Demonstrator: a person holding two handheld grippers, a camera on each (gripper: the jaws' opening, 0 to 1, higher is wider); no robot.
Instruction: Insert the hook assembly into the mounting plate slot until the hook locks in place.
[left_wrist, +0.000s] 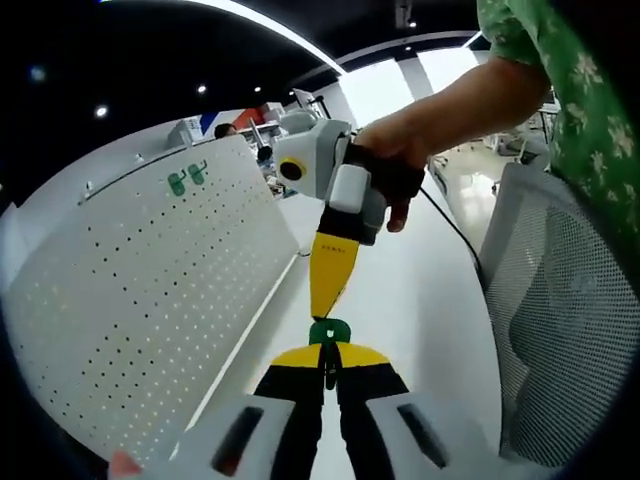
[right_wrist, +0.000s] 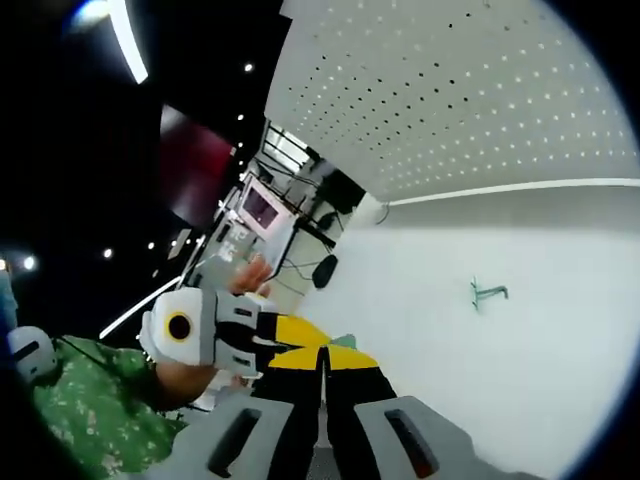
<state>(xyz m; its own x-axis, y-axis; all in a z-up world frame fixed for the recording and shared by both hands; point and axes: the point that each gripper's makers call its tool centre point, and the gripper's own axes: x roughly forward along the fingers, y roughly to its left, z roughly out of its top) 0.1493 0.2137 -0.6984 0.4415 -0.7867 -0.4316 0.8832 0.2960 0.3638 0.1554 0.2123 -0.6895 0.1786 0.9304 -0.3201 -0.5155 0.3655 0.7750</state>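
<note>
A small green hook (left_wrist: 330, 331) is pinched at the tips of my left gripper (left_wrist: 328, 352), whose yellow-and-black jaws are shut on it. My right gripper (left_wrist: 322, 312), held by a hand, comes down from above and meets the same hook with its yellow tip. In the right gripper view, my right gripper (right_wrist: 322, 352) has its jaws together, with a sliver of the green hook (right_wrist: 346, 342) just beyond them, and the left gripper (right_wrist: 296, 333) reaches in from the left. The white perforated mounting plate (left_wrist: 150, 300) stands upright on the left and carries two green hooks (left_wrist: 187, 179).
Another green hook (right_wrist: 488, 292) lies loose on the white table (right_wrist: 520, 380) below the perforated plate (right_wrist: 460, 90). A grey mesh chair (left_wrist: 560, 330) stands at the right, beside a person's green patterned sleeve (left_wrist: 590, 110). Monitors and cables (right_wrist: 275, 215) sit at the table's far end.
</note>
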